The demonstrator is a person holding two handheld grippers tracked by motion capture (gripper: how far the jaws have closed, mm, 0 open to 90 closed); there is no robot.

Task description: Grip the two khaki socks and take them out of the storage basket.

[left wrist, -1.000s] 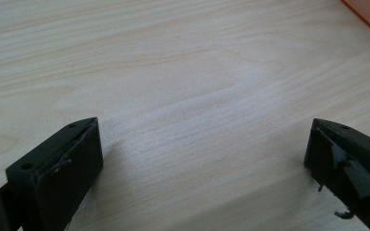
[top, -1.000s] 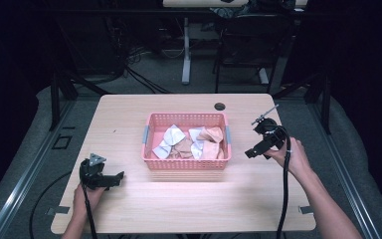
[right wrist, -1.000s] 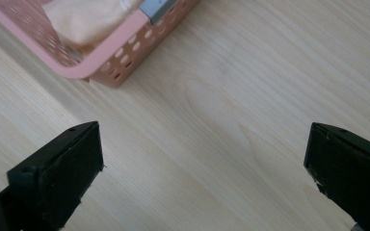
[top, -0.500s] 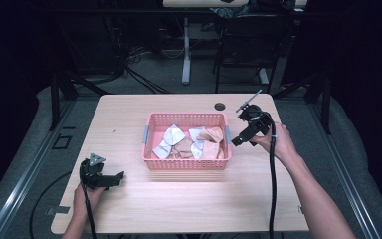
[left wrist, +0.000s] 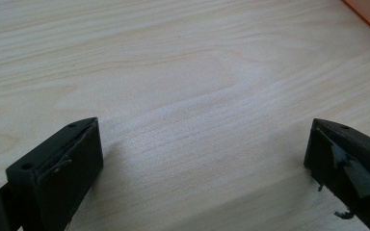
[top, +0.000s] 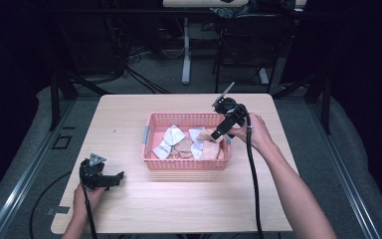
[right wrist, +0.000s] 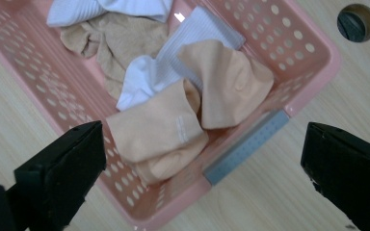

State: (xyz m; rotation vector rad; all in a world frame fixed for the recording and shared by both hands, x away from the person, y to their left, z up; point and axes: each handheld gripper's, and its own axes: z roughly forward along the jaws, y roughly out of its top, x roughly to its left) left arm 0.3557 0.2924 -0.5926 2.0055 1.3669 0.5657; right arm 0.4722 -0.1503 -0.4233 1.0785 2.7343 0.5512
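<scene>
Pale wood-grain table (top: 179, 209) stands in a dark room, with grey floor, black cables and a desk leg beyond its far edge. A small round black cap (right wrist: 357, 22) sits in the tabletop past the basket (top: 186, 164).

Under the right gripper (top: 217, 135), in its own view, lies a peach sock (right wrist: 159, 130), bunched and folded, its long axis running from the near left jaw up toward the far right. A second peach sock (right wrist: 226, 89) lies just beyond, touching it. Both sit at the end of the pink perforated basket nearest this gripper, beside the grey handle (right wrist: 248, 147). Farther in are white socks (right wrist: 139, 84) and a tan one (right wrist: 113, 43).

The right gripper hovers above that end with jaws spread wide, gripping nothing.

The left gripper (top: 113, 178) rests low over bare table, well apart from the basket, jaws likewise parted and empty.
</scene>
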